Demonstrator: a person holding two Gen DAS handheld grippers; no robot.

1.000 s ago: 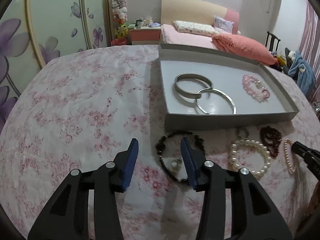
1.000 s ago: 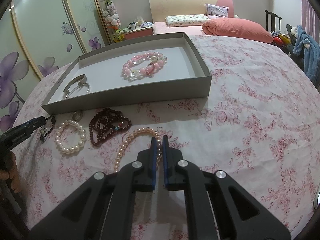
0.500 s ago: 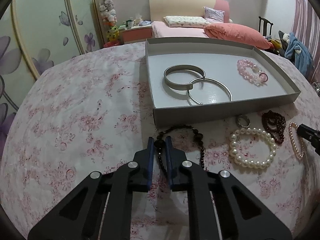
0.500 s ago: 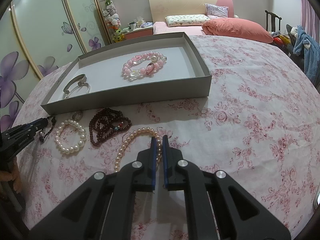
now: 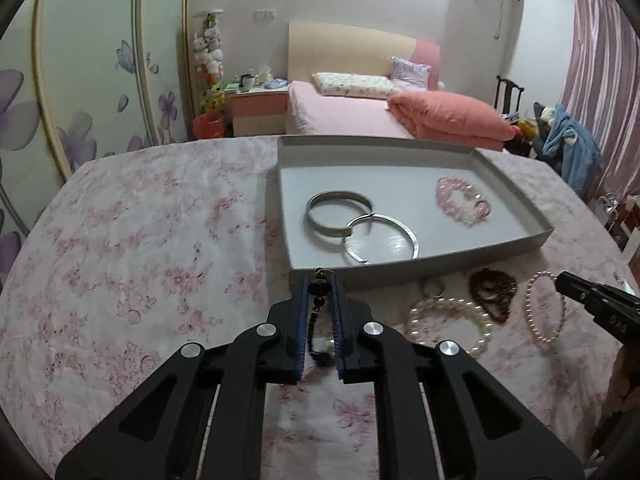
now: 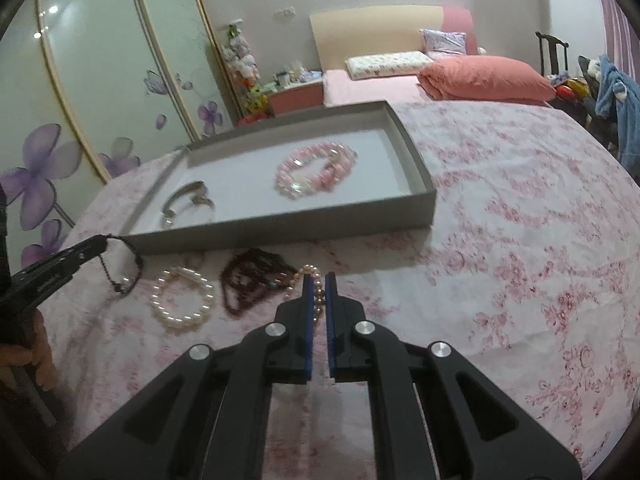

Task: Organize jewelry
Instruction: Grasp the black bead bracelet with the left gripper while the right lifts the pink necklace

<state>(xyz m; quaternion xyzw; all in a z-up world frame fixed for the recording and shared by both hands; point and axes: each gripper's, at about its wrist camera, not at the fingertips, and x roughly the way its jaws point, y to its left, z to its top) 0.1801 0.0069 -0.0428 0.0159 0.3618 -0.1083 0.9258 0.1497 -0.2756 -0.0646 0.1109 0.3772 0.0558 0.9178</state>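
Note:
My left gripper (image 5: 319, 280) is shut on a black bead bracelet (image 5: 319, 312) and holds it lifted just in front of the grey tray (image 5: 460, 256); the bracelet hangs from it in the right wrist view (image 6: 124, 272). The tray holds two silver bangles (image 5: 340, 216) and a pink bead bracelet (image 5: 462, 198). On the floral cloth lie a white pearl bracelet (image 5: 452, 326), a dark red bead bracelet (image 5: 494, 290), a small ring (image 5: 431, 287) and a pink pearl strand (image 5: 544, 308). My right gripper (image 6: 319, 280) is shut and empty, above the pink pearl strand (image 6: 316, 292).
The tray's near wall (image 6: 280, 232) stands between the loose jewelry and the tray floor. A floral cloth (image 5: 140, 240) covers the table. A bed with an orange pillow (image 5: 444, 116) is behind, and a flowered wardrobe (image 6: 100, 100) is at the left.
My left gripper closed on the black bead bracelet and lifted it off the cloth toward the tray's near wall. My right gripper stayed shut and moved slightly forward over the pink pearl strand.

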